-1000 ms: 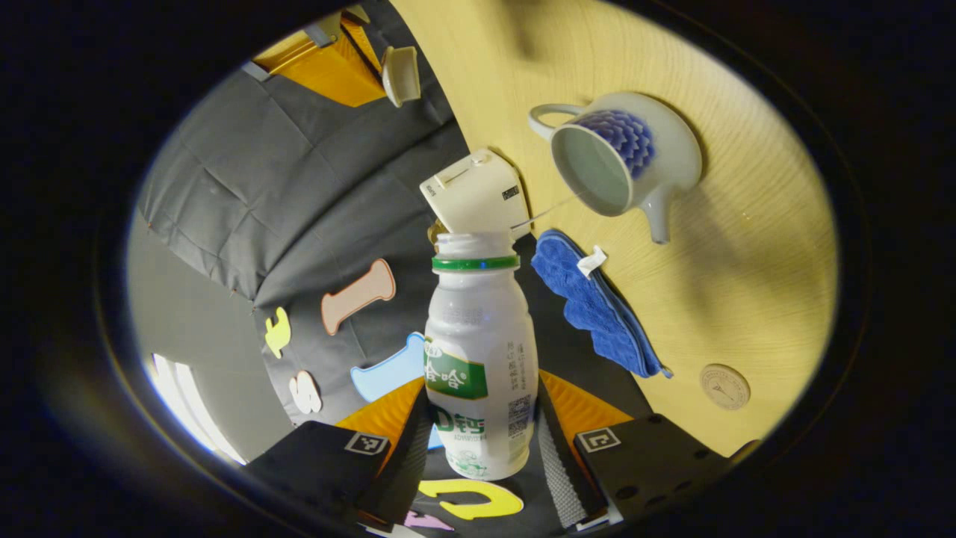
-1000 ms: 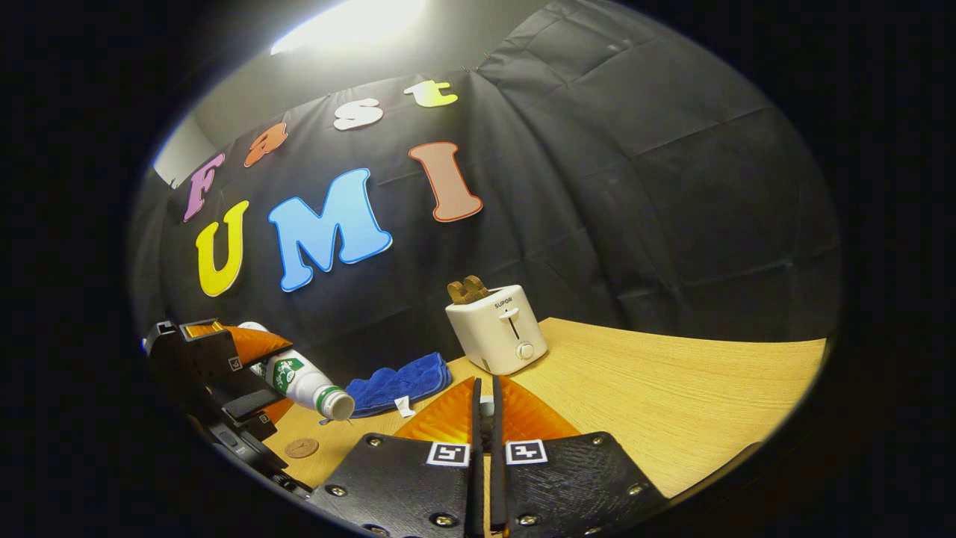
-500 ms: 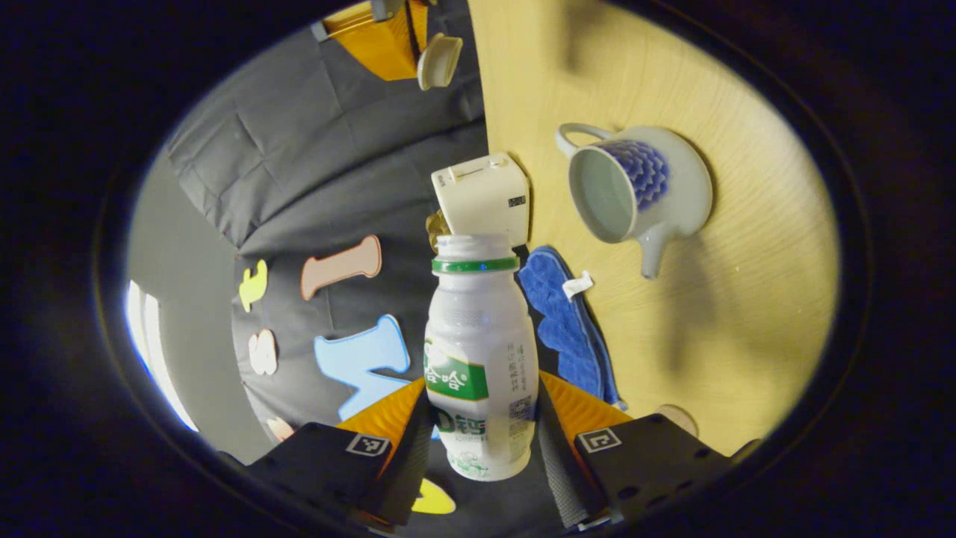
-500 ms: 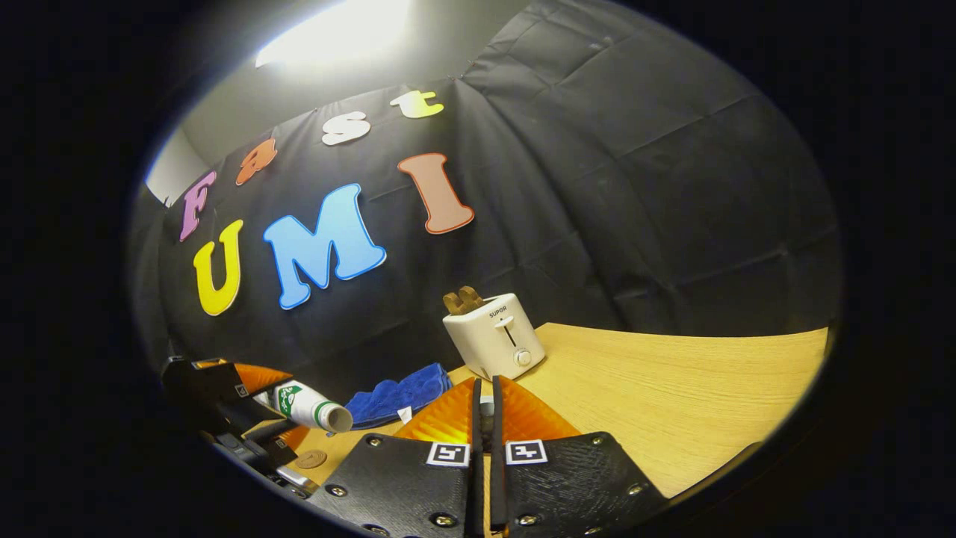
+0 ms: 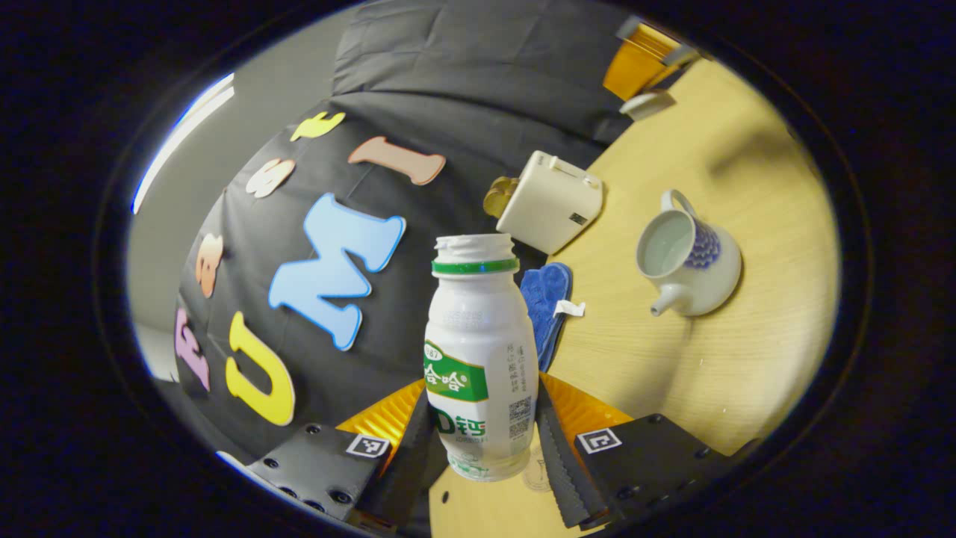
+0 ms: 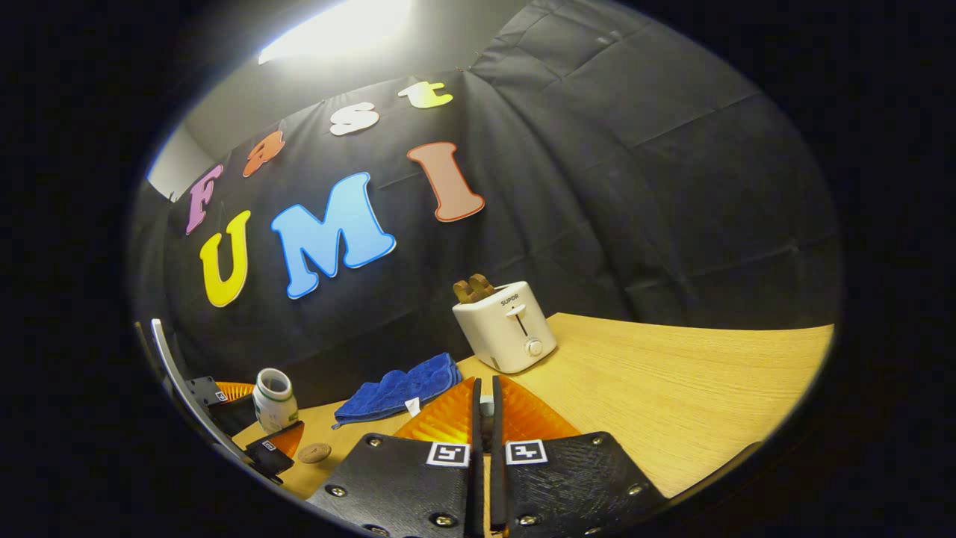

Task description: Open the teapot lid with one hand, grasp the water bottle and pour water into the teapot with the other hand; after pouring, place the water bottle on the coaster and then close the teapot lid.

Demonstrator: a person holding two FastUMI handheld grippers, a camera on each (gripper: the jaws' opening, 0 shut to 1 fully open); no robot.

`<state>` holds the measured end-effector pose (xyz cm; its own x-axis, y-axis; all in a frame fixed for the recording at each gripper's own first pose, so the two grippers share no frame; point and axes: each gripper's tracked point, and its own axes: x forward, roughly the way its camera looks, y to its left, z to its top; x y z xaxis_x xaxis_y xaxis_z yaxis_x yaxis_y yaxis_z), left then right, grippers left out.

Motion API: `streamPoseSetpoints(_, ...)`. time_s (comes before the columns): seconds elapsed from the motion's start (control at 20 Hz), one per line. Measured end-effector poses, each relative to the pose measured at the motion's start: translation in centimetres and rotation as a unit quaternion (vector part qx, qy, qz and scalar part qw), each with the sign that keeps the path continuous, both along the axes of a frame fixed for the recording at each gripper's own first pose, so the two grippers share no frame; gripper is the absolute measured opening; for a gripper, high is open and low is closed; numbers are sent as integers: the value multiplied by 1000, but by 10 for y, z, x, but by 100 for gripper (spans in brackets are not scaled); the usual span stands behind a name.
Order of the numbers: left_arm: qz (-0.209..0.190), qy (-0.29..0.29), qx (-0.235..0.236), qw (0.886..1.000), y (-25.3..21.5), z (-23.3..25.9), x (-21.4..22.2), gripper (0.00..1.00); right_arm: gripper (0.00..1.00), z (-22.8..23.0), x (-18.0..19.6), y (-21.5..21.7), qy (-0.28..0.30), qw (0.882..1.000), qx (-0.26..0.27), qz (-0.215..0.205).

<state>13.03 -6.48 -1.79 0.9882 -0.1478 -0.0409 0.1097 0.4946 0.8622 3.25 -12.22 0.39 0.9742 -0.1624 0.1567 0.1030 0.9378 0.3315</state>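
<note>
My left gripper (image 5: 482, 418) is shut on the white water bottle (image 5: 479, 351), which has a green neck ring, no cap and stands upright. In the right gripper view the bottle (image 6: 273, 398) hangs at the table's left end, just left of the round brown coaster (image 6: 314, 452). A sliver of the coaster (image 5: 535, 474) shows behind the bottle's base. The white teapot (image 5: 691, 261) with its blue pattern stands open on the table to the right. My right gripper (image 6: 484, 388) is shut on the teapot lid (image 5: 646, 104), held high above the table's far end.
A white toaster (image 6: 508, 329) with toast in it stands by the back wall. A blue cloth (image 6: 399, 385) lies in front of it, between the toaster and the coaster. The wooden table (image 6: 672, 396) stretches to the right.
The bottle has swung from tipped toward the teapot back to upright and has come down to the left, near the coaster. The right gripper with the lid has barely moved.
</note>
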Motion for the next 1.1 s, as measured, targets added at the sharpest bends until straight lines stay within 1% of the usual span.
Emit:
streamPoseSetpoints(0.05,9,6,-43,999,9,1,-5,78,3,-1,2,8,3,1000,-9,13)
streamPoseSetpoints(0.15,30,15,-119,992,27,1,-16,76,3,-2,8,22,11,999,-31,30)
streamPoseSetpoints(0.2,38,16,-152,987,35,2,-21,81,3,-4,11,28,17,998,-45,36)
streamPoseSetpoints(0.3,49,23,-212,976,49,-1,-29,81,3,-8,17,40,28,996,-69,48)
streamPoseSetpoints(0.45,60,33,-302,951,65,-3,-42,71,3,-16,26,56,50,993,-87,65)
streamPoseSetpoints(0.5,61,34,-328,942,71,0,-48,71,3,-16,28,61,53,992,-88,71)
streamPoseSetpoints(0.55,60,31,-354,933,75,6,-48,81,3,-15,31,65,55,992,-90,75)
streamPoseSetpoints(0.6,61,28,-378,923,81,11,-49,81,3,-14,33,69,56,991,-95,76)
streamPoseSetpoints(0.65,64,25,-399,914,87,13,-51,81,3,-13,36,72,57,990,-102,76)
streamPoseSetpoints(0.75,66,21,-431,900,97,15,-55,81,3,-12,41,82,55,988,-116,82)
streamPoseSetpoints(0.8,71,19,-441,895,104,14,-58,81,3,-13,43,86,56,987,-124,87)
streamPoseSetpoints(0.85,81,11,-448,890,113,14,-61,76,3,-13,45,91,57,986,-130,92)
streamPoseSetpoints(0.9,90,3,-455,886,122,17,-63,80,3,-15,47,95,58,984,-135,98)
streamPoseSetpoints(0.95,94,-3,-465,880,125,17,-66,76,3,-17,49,98,61,983,-137,102)
streamPoseSetpoints(1.05,90,-6,-484,871,126,18,-71,81,3,-21,52,102,65,982,-139,106)
streamPoseSetpoints(1.1,89,-7,-488,868,127,20,-74,81,3,-23,54,102,70,982,-143,105)
